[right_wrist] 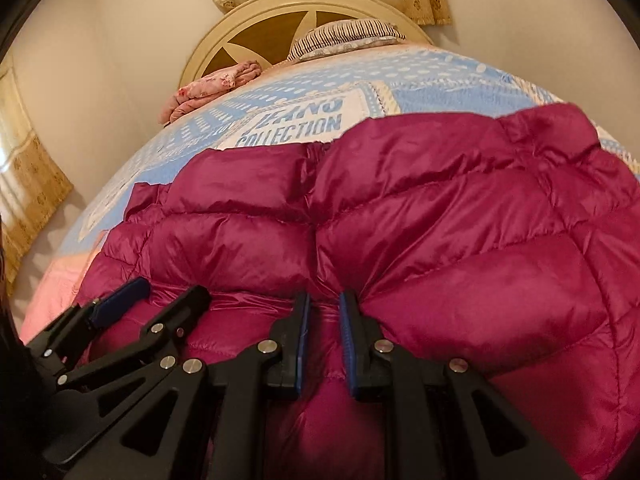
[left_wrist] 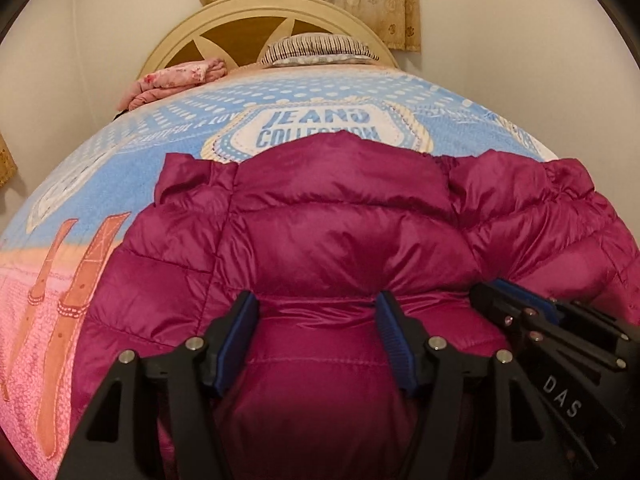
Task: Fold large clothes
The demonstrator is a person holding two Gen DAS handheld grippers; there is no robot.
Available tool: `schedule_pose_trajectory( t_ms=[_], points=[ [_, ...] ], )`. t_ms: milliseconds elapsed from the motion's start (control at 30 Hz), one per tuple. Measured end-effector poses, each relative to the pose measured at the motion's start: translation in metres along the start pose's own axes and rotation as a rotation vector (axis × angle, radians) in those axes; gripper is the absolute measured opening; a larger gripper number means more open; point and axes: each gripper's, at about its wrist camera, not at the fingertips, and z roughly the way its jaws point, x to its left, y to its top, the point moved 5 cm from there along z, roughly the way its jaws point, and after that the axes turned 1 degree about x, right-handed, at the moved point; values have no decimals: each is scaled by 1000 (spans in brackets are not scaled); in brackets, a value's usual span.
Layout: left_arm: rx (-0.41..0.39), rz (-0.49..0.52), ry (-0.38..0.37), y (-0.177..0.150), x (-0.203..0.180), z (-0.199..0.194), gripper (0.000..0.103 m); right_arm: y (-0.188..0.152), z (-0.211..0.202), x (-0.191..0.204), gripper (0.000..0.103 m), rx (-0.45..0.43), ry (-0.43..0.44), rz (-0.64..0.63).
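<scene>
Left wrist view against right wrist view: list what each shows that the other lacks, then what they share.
Only the left wrist view shows the orange belt print on the blanket and the left claw open wide over the jacket.

Only the right wrist view shows a second curtain at the left wall and the right claw nearly shut, pinching a jacket fold.

Both show the jacket, blanket, headboard, striped pillow, pink cloth and each other's claw.
</scene>
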Motion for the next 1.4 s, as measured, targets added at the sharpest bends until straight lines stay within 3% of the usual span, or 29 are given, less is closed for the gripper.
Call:
schedule_pose_trajectory(
  t_ms=[200, 367, 467, 600, 733, 833, 967, 1067, 1133, 1200, 1333, 1400],
  points=[
    [11, 10, 16, 0, -3, -2, 66, 1, -2, 5, 15, 1, -25, -17],
    [-8, -56, -44, 3, 19, -37, 66, 5, -21, 16, 14, 6, -71, -70],
    [-68, -122, -44, 0, 51, -67, 78, 3, -60, 36, 14, -96, -19, -101],
    [-107, -222, -33, -15, 88, -80, 87, -13, -76, 51, 14, -100, 6, -68],
    [-61, -362, -106, -42, 110, -66, 87, -37, -48, 43, 14, -26, 3, 6],
    [-39, -437, -135, -59, 114, -59, 88, -44, -41, 41, 14, -24, 3, 8],
    [-22, -538, -242, -76, 112, -50, 88, -42, -42, 41, 14, -5, 7, 15],
    [-52, -515, -259, -72, 106, -51, 88, -26, -57, 37, 14, -37, 34, 70],
    [-42, -524, -303, -66, 104, -45, 99, -7, -68, 36, 14, -101, 8, 69],
    [-31, -544, -328, -60, 102, -37, 101, 5, -61, 33, 14, -101, 9, 81],
    [-31, -560, -351, -55, 94, -32, 100, -2, -18, 19, 14, -3, -5, 118],
    [-40, -571, -397, -55, 91, -32, 91, -7, -11, 14, 13, -13, 30, 130]
  ],
)
